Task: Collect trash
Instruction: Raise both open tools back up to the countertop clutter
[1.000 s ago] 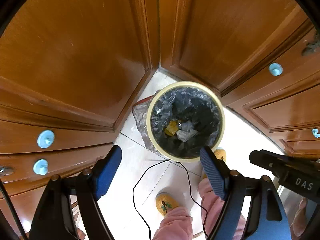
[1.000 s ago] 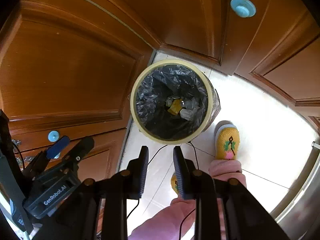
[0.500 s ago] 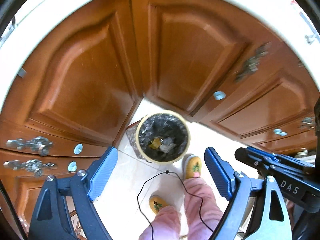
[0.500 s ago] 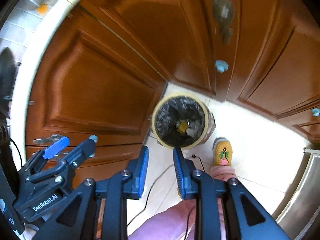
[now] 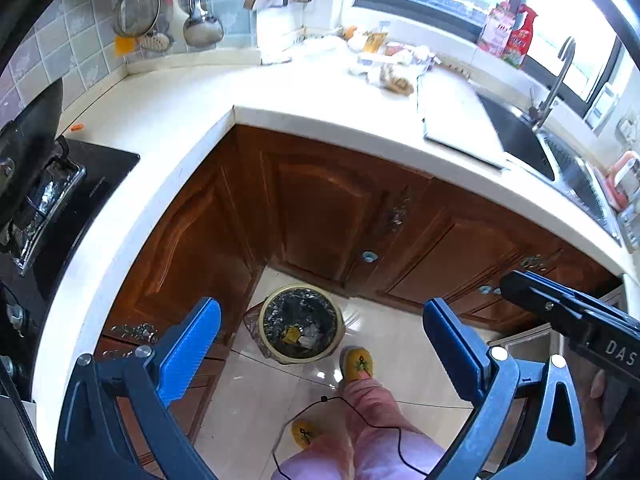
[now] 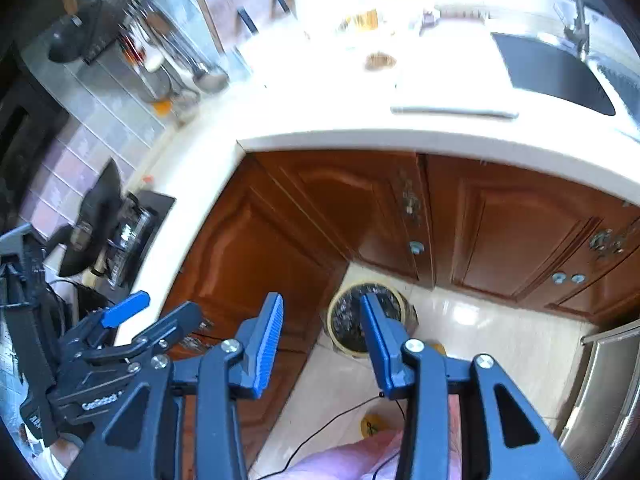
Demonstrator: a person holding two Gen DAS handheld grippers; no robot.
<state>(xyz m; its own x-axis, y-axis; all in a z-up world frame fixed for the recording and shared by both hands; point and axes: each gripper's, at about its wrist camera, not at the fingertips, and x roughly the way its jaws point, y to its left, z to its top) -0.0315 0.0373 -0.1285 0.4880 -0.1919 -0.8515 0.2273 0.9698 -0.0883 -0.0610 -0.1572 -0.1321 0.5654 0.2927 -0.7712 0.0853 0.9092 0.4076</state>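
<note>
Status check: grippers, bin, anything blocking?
Left gripper open, empty. Right gripper just opening, empty. Trash bin on floor below, scraps inside. More litter on countertop; nothing in the way.

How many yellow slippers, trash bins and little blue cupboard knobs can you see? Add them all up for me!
yellow slippers: 2
trash bin: 1
blue knobs: 3
Total: 6
</note>
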